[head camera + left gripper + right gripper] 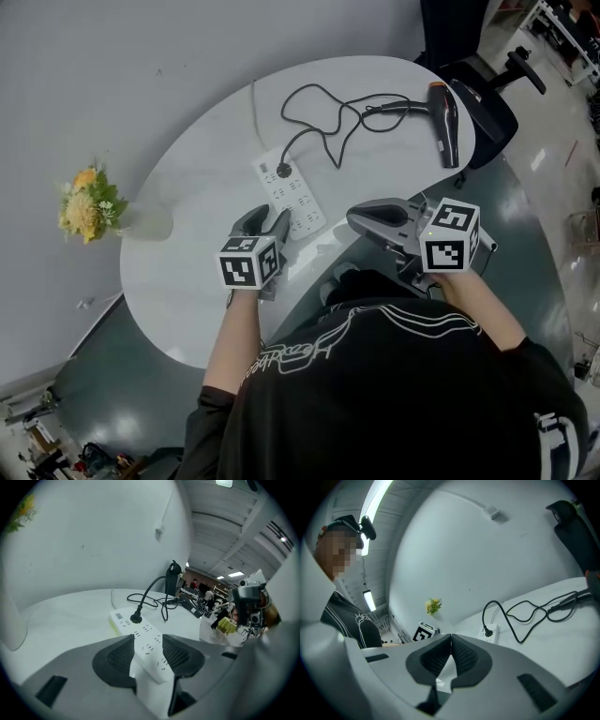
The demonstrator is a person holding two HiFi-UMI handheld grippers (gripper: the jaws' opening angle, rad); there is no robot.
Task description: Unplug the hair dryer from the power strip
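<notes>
The white power strip lies on the white table, a black plug in its far end. The plug's black cord loops back to the black hair dryer at the table's far right. My left gripper is open and straddles the strip's near end. In the left gripper view the strip runs between the pads, and the plug stands beyond them. My right gripper hovers shut and empty at the table's near edge, right of the strip; its view shows the plug.
A white vase of yellow flowers stands at the table's left end. A black office chair sits behind the hair dryer. The strip's white cable runs off the table's far edge. The table's curved near edge lies just below both grippers.
</notes>
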